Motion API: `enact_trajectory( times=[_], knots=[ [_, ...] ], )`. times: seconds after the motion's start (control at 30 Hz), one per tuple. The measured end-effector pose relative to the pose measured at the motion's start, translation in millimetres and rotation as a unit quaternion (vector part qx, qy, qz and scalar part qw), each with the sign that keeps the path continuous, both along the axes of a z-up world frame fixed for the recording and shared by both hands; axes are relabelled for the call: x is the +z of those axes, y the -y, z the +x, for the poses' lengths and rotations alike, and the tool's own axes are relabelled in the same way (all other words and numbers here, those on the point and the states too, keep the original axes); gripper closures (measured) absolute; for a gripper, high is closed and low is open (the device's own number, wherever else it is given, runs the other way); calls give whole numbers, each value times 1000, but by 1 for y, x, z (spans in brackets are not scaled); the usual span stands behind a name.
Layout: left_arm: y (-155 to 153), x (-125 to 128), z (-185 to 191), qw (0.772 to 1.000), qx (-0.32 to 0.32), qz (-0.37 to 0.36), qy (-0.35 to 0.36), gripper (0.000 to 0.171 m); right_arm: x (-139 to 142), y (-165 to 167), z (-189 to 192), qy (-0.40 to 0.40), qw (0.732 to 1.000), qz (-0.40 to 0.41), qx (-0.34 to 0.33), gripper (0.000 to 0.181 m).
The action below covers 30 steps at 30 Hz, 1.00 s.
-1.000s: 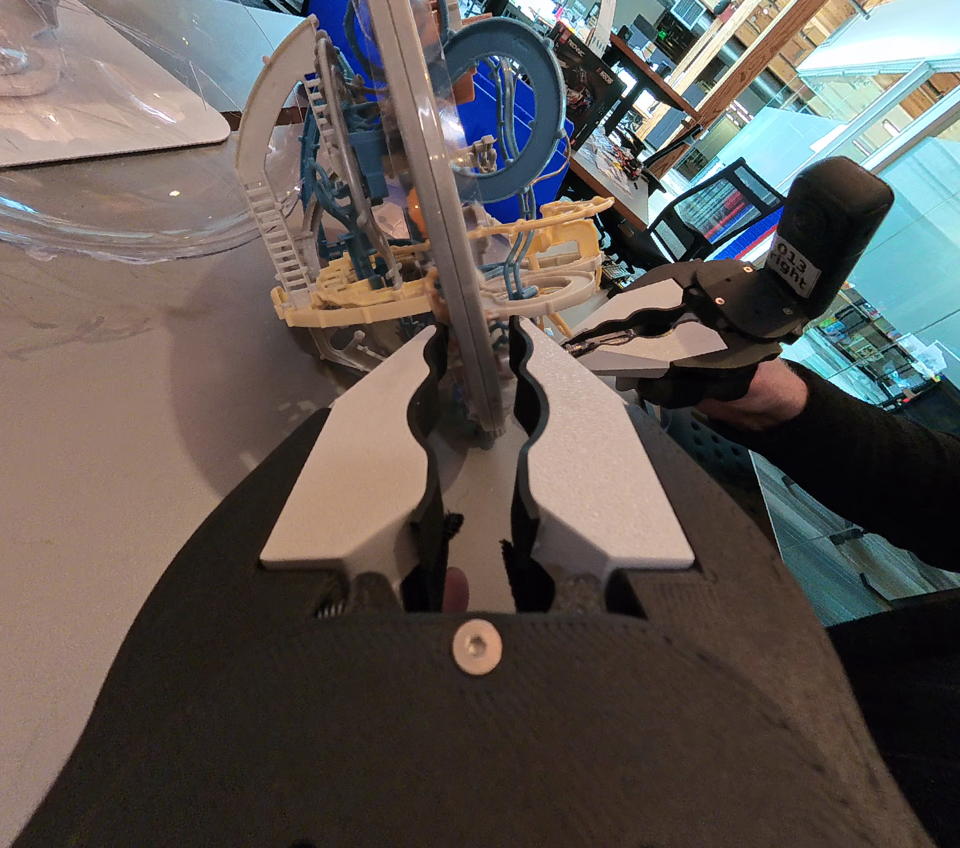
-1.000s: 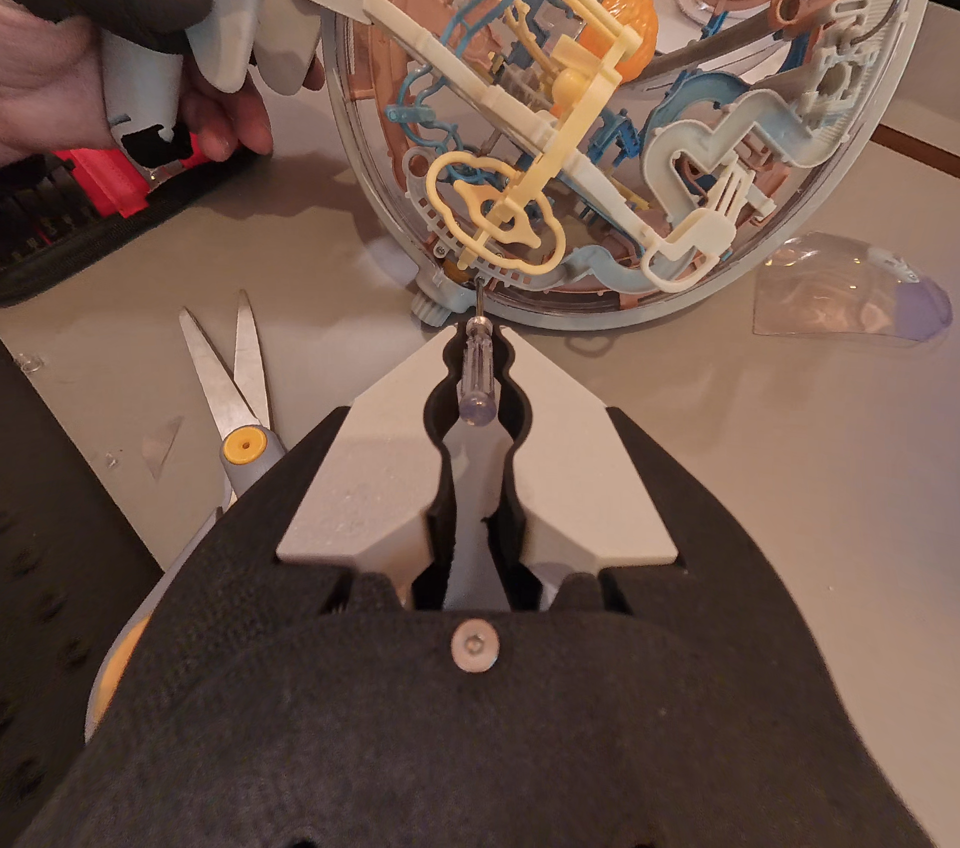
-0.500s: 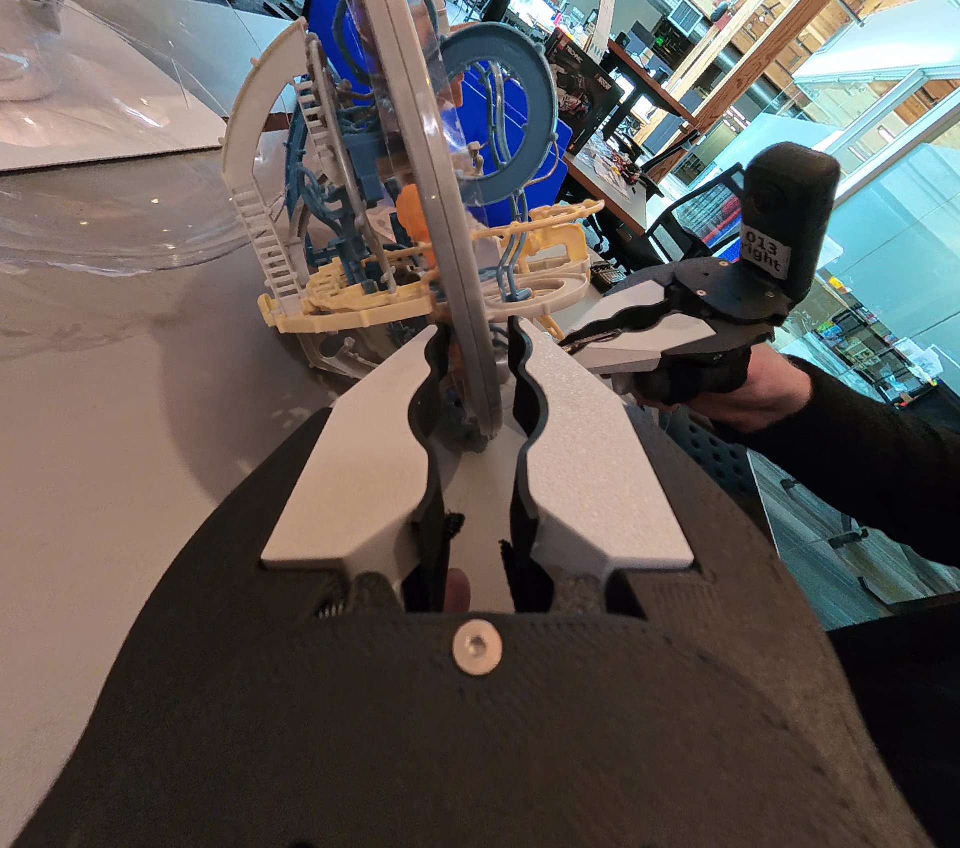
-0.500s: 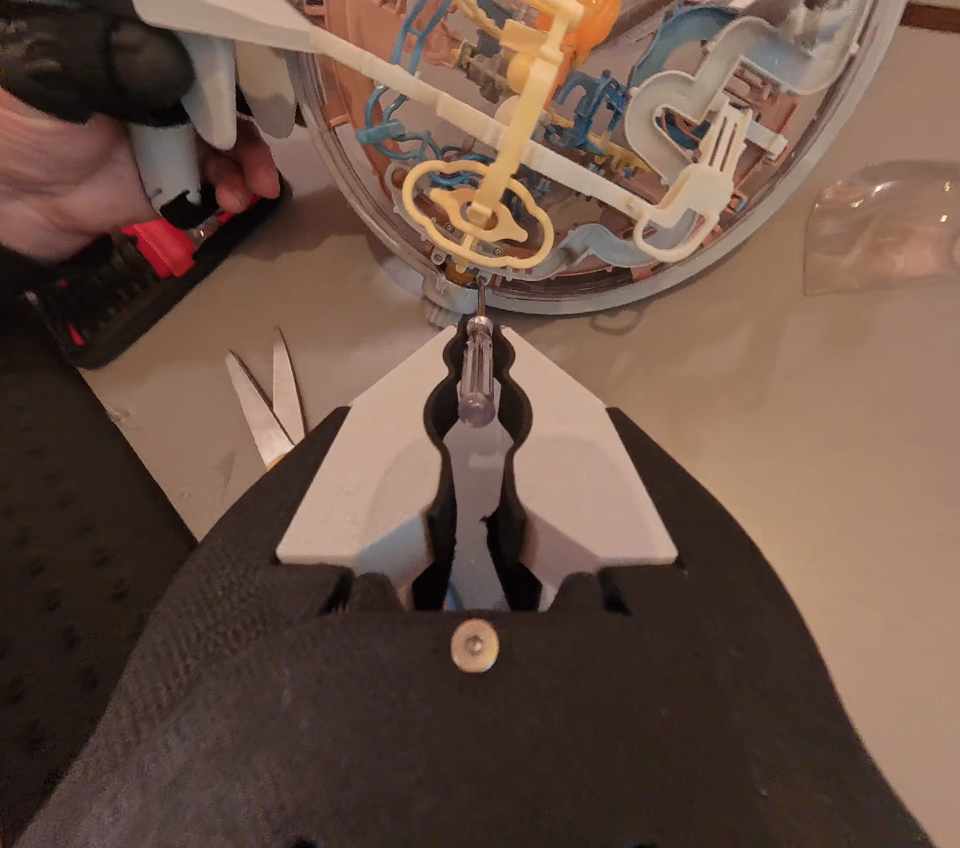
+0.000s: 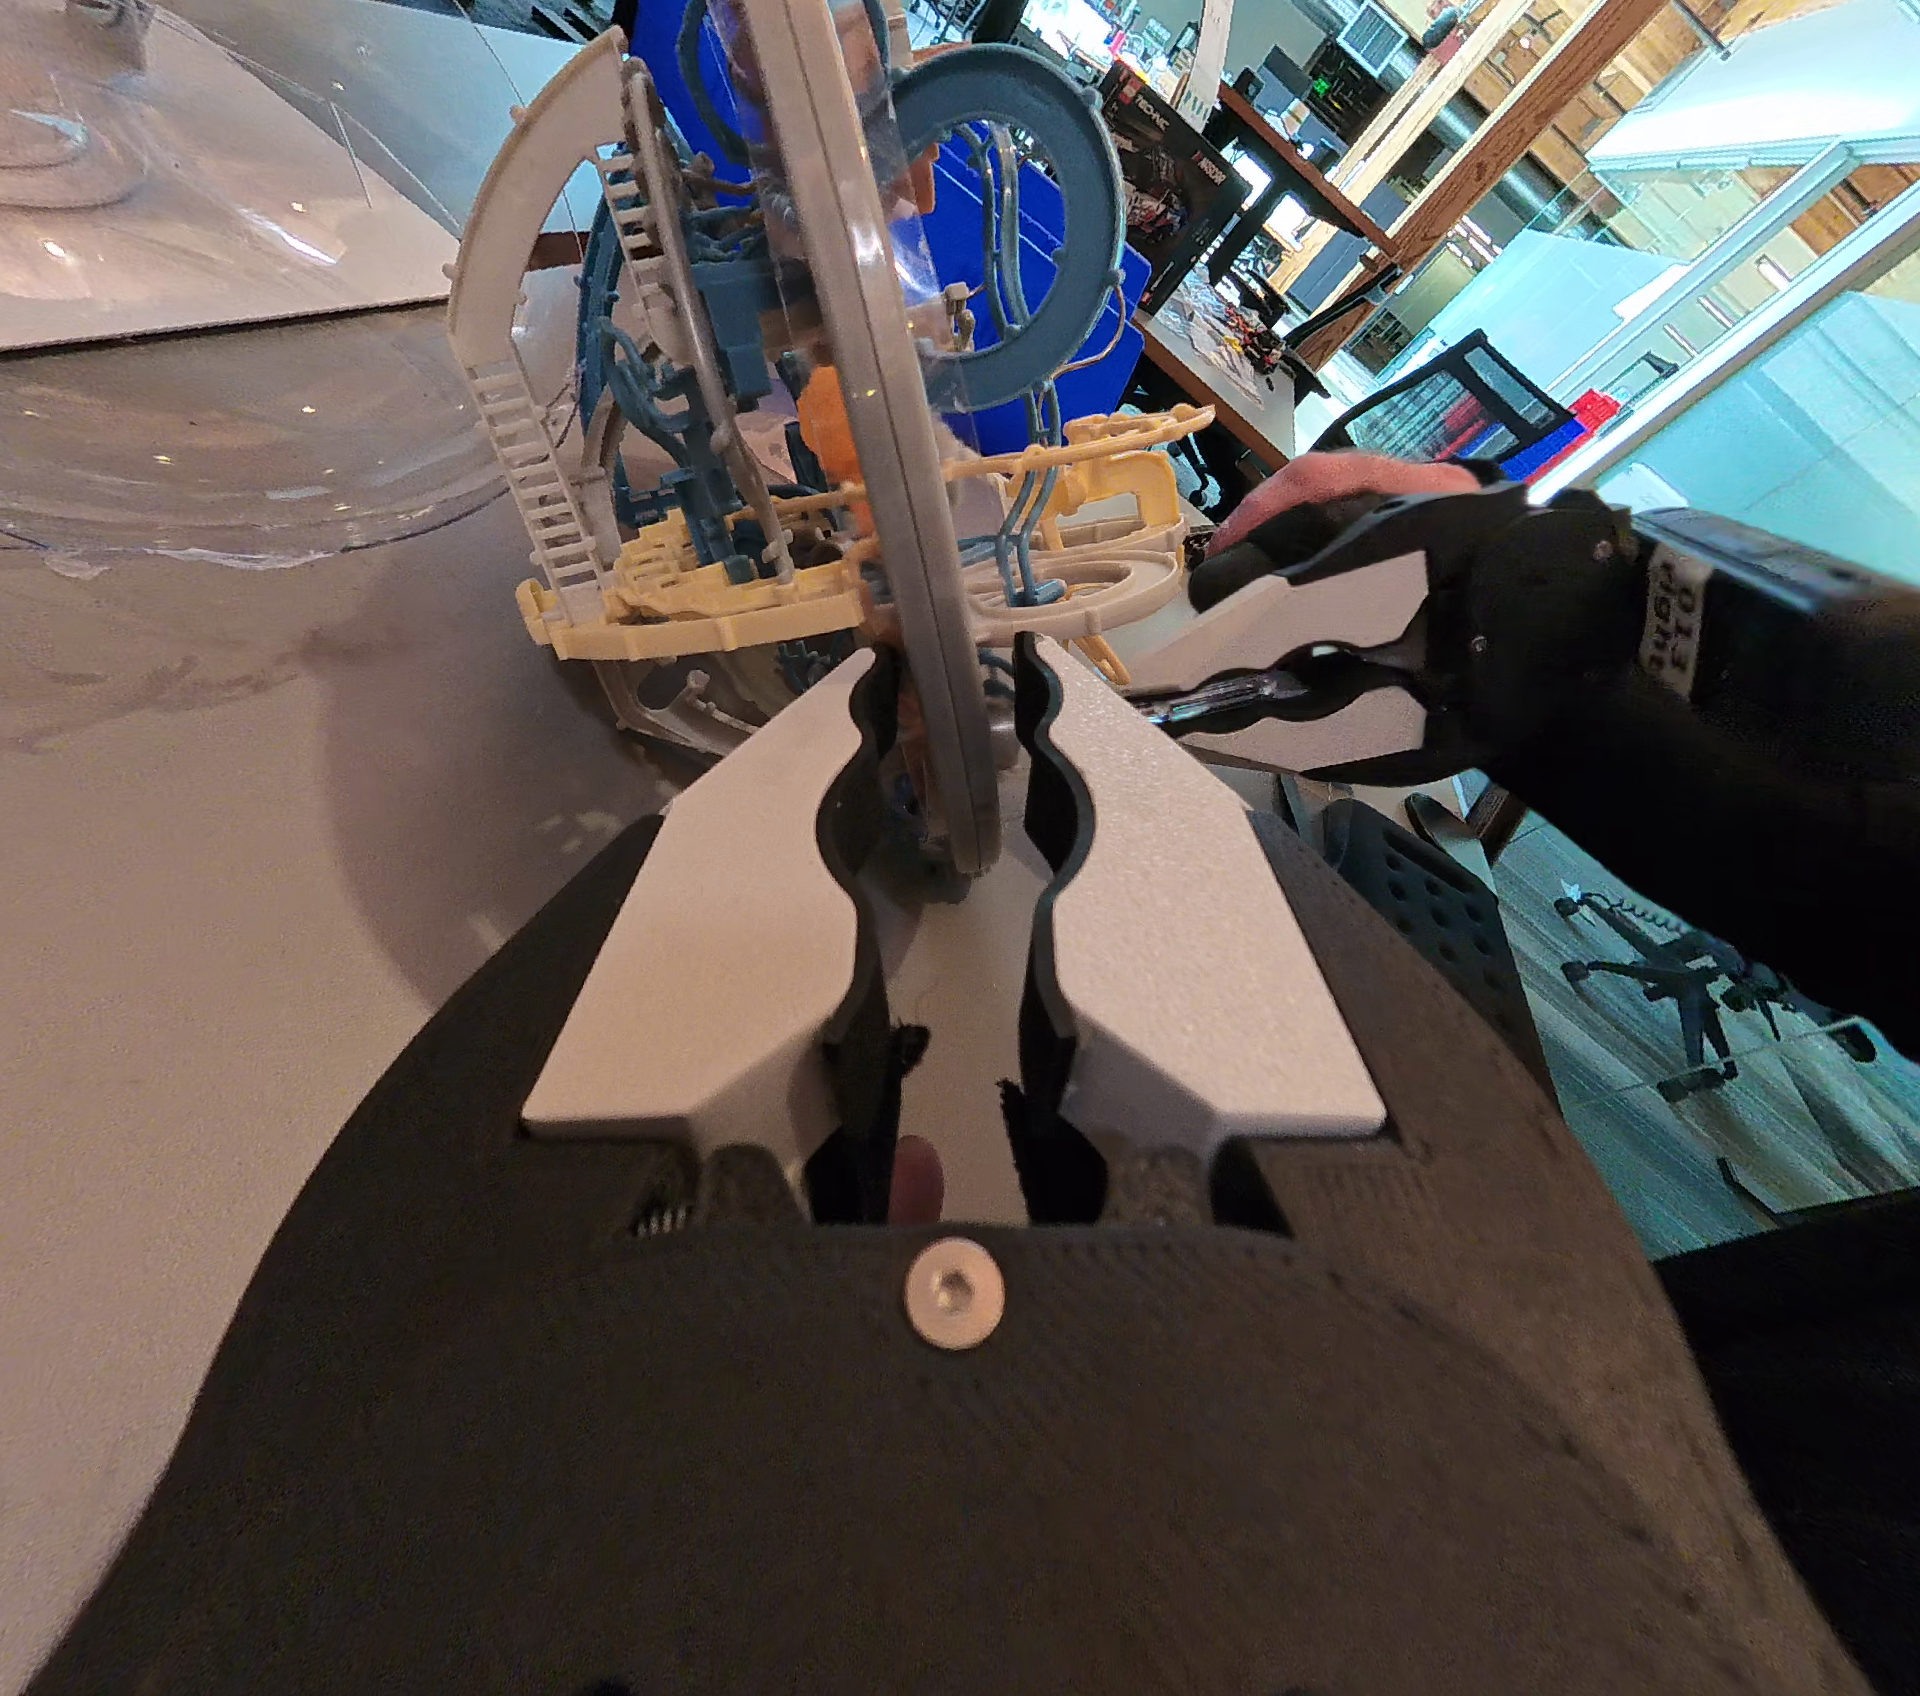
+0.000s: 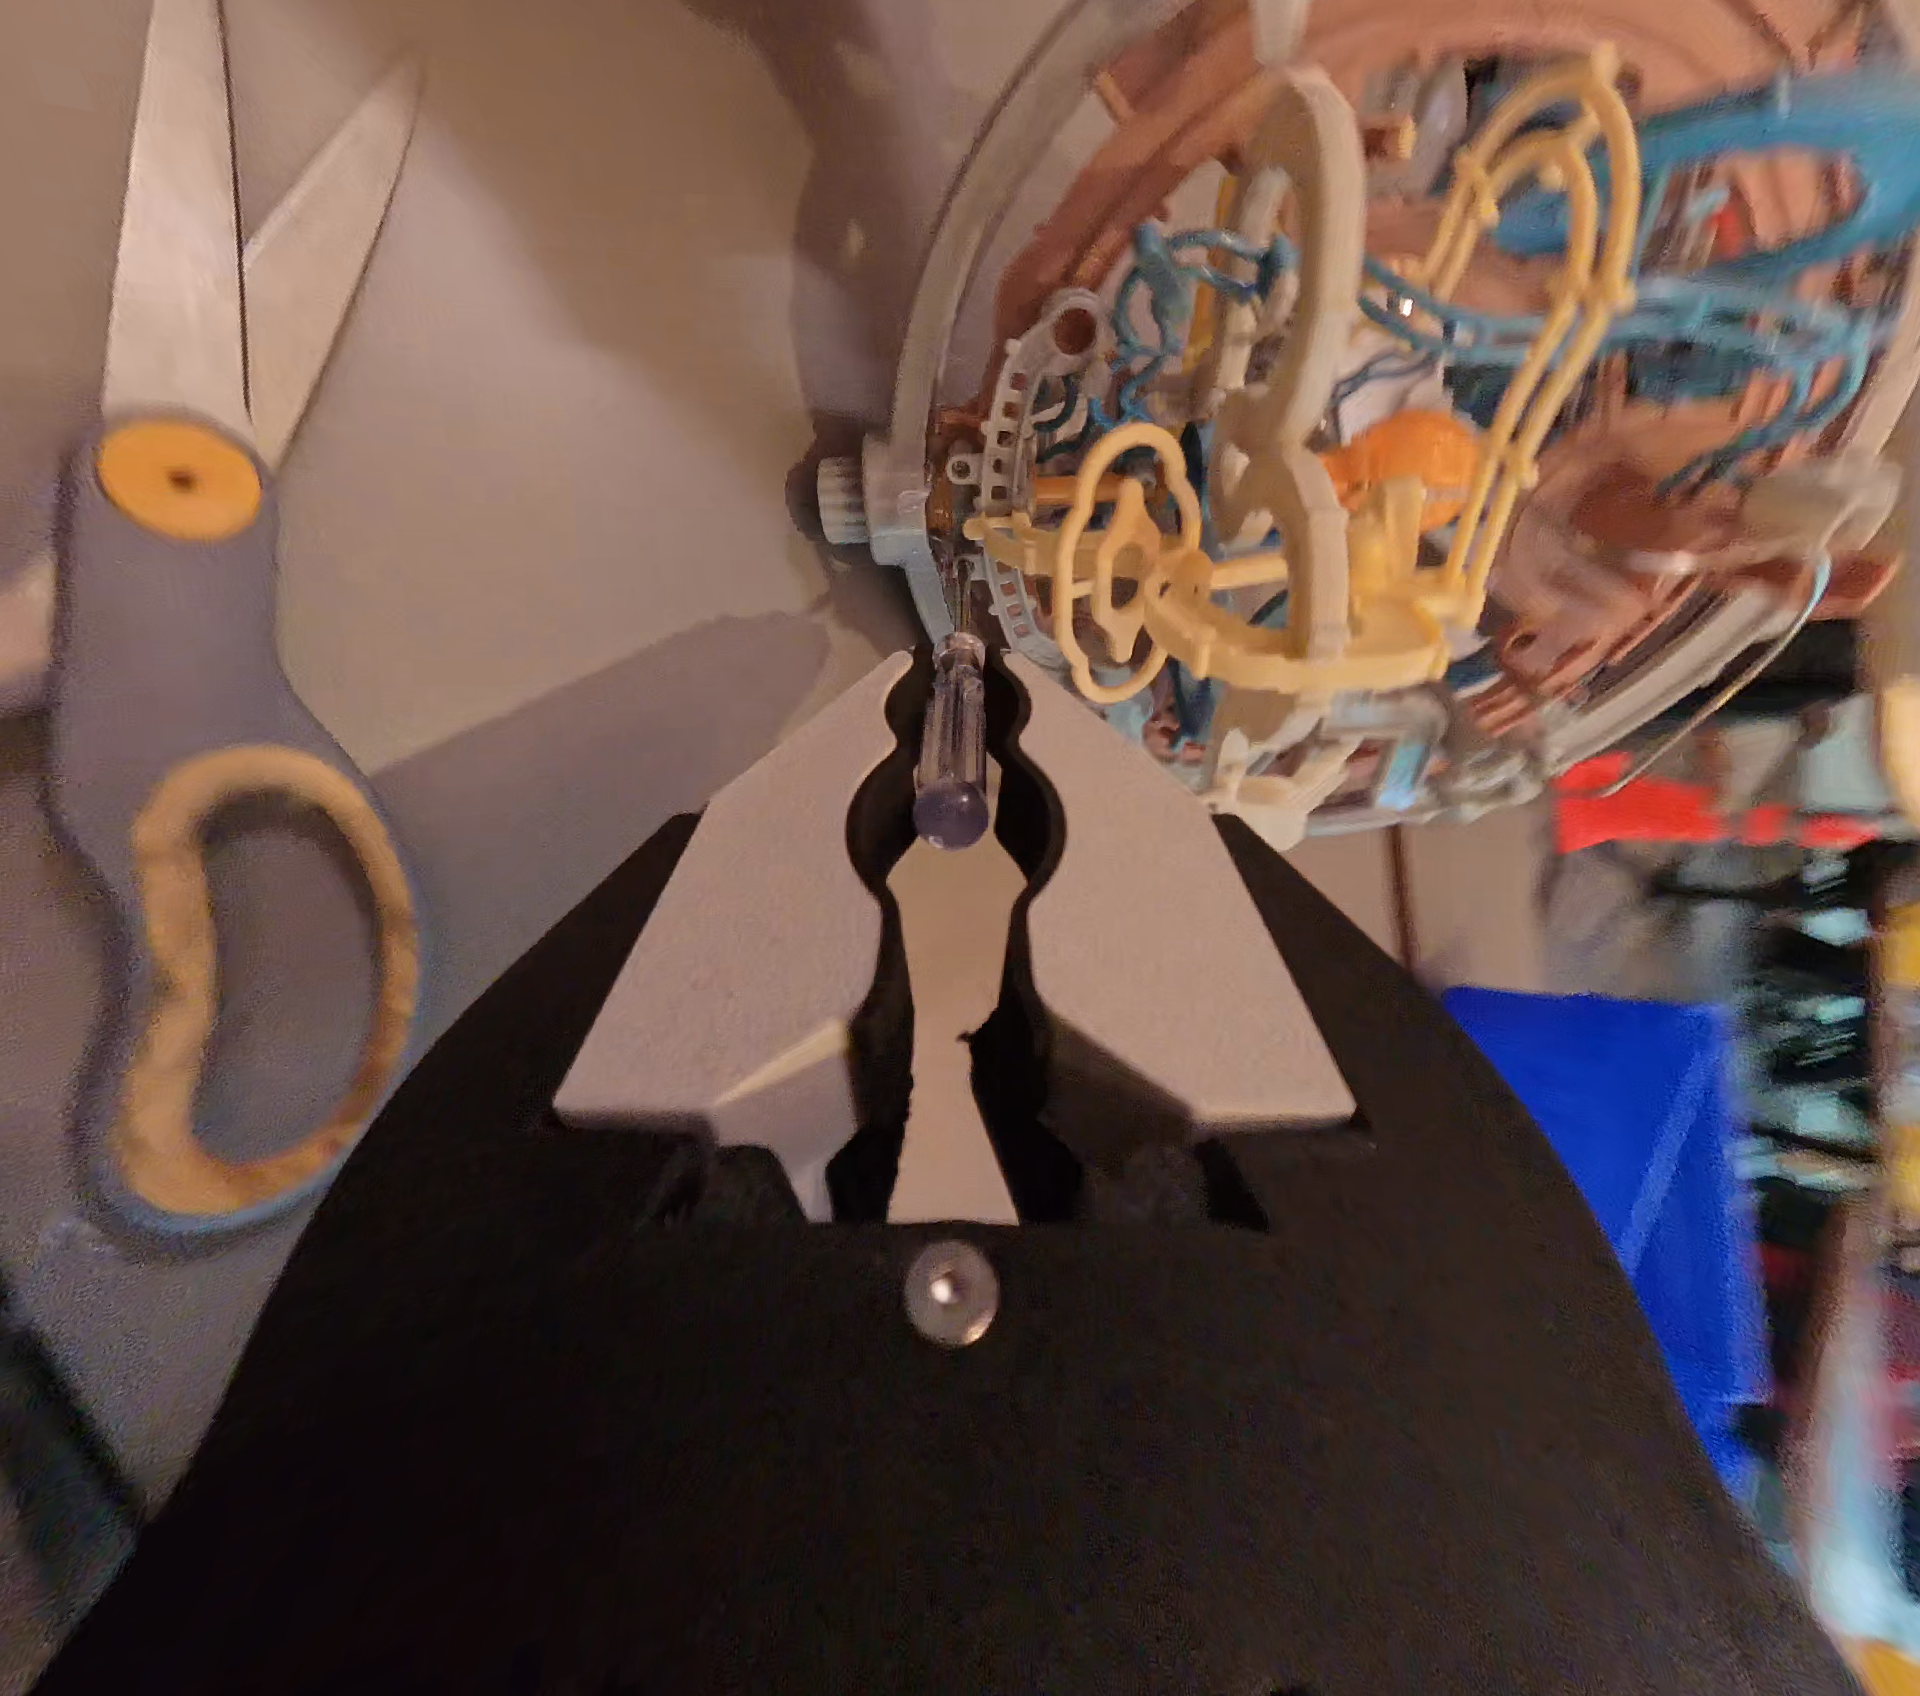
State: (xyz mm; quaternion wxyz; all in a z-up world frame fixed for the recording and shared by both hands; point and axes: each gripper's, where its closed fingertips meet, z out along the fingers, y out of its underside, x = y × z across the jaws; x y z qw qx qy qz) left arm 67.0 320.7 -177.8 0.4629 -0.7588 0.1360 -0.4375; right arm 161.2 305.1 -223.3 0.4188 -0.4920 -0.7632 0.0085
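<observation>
Left wrist view: we see the left gripper (image 5: 940,773) closed on the grey equatorial ring (image 5: 831,358) of a plastic maze ball (image 5: 790,441), which stands upright on the grey table (image 5: 208,815). A clear dome shell (image 5: 197,431) lies on the table at far left. At right, the right gripper (image 5: 1174,701) points at the ball's near base. In the right wrist view, strongly blurred, we see the right gripper (image 6: 956,670) nearly closed, clamping a small clear-handled screwdriver (image 6: 951,747) whose tip meets the ring near a grey knob (image 6: 842,493). Scissors (image 6: 197,566) lie on the table at left.
</observation>
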Motion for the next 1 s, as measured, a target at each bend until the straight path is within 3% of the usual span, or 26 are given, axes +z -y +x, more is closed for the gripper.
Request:
enact_trajectory(
  times=[0.1,0.23,0.33,0.43,0.53,0.63,0.77,1.0],
  knots=[
    [1,0,0,1000,-3,0,-3,151,0,0,0,65,989,112,71,174],
    [0,-1,-1,1000,1,0,-3,151,0,0,-4,151,945,251,146,175],
    [-1,-1,-2,1000,3,4,-11,151,0,-2,-5,174,928,285,168,175],
    [-2,-2,-4,1000,7,2,-9,150,10,-5,0,138,962,207,109,175],
    [-3,-2,-7,1000,8,-2,-2,150,13,-5,9,53,998,32,-14,174],
    [-3,-2,-5,1000,6,-1,-3,150,8,-1,11,-45,991,-98,-82,174],
    [-2,-2,-3,1000,5,-1,-4,150,2,-2,13,-131,964,-185,-135,174],
    [-2,-1,-1,1000,4,0,-3,150,-2,-6,7,-187,944,-223,-156,174]
  ],
)
